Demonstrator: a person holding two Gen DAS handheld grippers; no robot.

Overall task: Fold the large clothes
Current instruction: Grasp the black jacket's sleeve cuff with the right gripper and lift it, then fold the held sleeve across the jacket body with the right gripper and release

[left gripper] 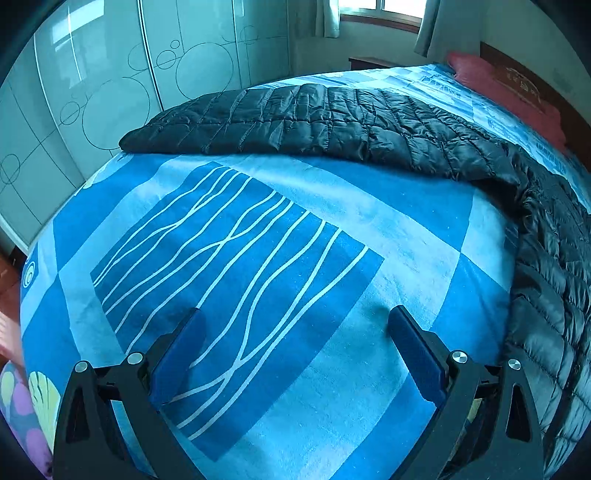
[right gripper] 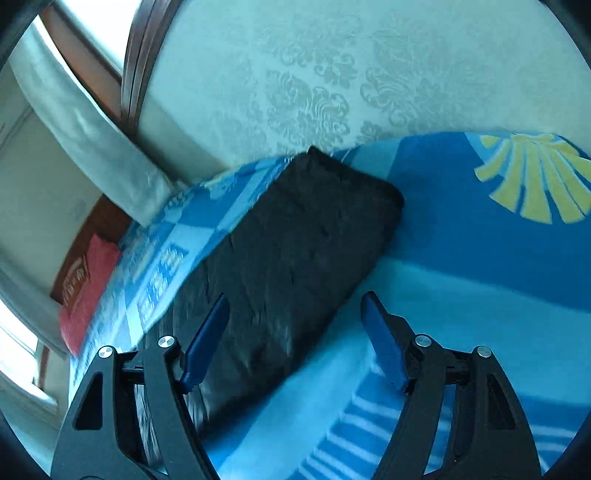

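1. Over the bed [left gripper: 295, 424], the left tool [left gripper: 295, 350] hangs with its blue pads spread wide and nothing between them; only patterned blue bedcover lies below it.
2. Beyond the right tool [right gripper: 295, 332], whose pads likewise stand apart and press on nothing, the black quilted garment [right gripper: 295, 236] lies flat on the bed; the tool's left pad sits above the cloth's near end, its right pad above bare cover.
3. The garment [left gripper: 332, 122] looks partly folded: in the left wrist view it is a long, narrow band across the far side of the bed and down its right side, with a squared-off end by the wardrobe [left gripper: 110, 92]. I judge a lengthwise fold done, with crosswise folds into a compact bundle still left.
4. Around it: a red pillow [left gripper: 509, 92] by the headboard, curtains [left gripper: 428, 26] under the window, patterned wallpaper [right gripper: 332, 74] in the right wrist view.
5. Nothing lies on the garment or blocks either tool; the right wrist view is blurred.
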